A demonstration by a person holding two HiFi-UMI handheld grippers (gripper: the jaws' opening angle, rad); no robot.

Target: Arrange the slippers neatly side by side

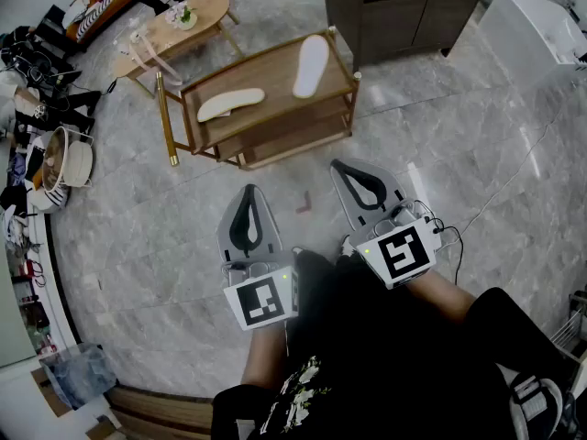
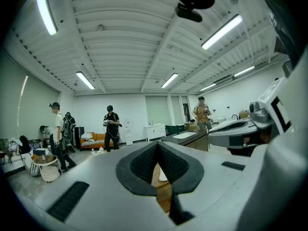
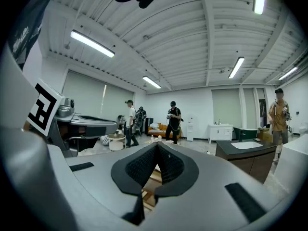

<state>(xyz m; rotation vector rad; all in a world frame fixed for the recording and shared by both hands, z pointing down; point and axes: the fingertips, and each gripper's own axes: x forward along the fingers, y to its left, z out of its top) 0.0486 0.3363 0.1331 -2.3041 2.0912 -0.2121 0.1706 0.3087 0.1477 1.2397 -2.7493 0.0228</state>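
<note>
- The person's left gripper (image 1: pixel 249 192) and right gripper (image 1: pixel 344 169) are both closed tight with nothing in them. They're held about level out in front of the body, over bare floor (image 1: pixel 440 154), well short of the work.
- Both slippers sit on top of the wooden table (image 1: pixel 275 85). The left slipper (image 1: pixel 230 104) lies roughly along the table's length near the left end. The right slipper (image 1: pixel 310 65) is near the far right corner, angled across the left one's line. They're well apart and nowhere near parallel.
- So this looks like the approach step, with nothing lined up yet.
- The jaws should open before the grippers get to the table. Closed tips would likely just shove a light slipper around on the smooth wood.
- It's probably easiest to leave one slipper alone as the reference and only move the other. The right one is close to the corner and needs the bigger turn, so bringing it in toward the middle makes sense.
- A pinch on the side edge near the middle should keep a thin, floppy slipper from drooping or spinning when lifted.
- The slipper wants turning until both long axes match and the toes point the same way. Then it goes down just beside the other, not overlapping.
- Watch the raised corner posts and the table edge, since a slipper could easily slide off.
</note>
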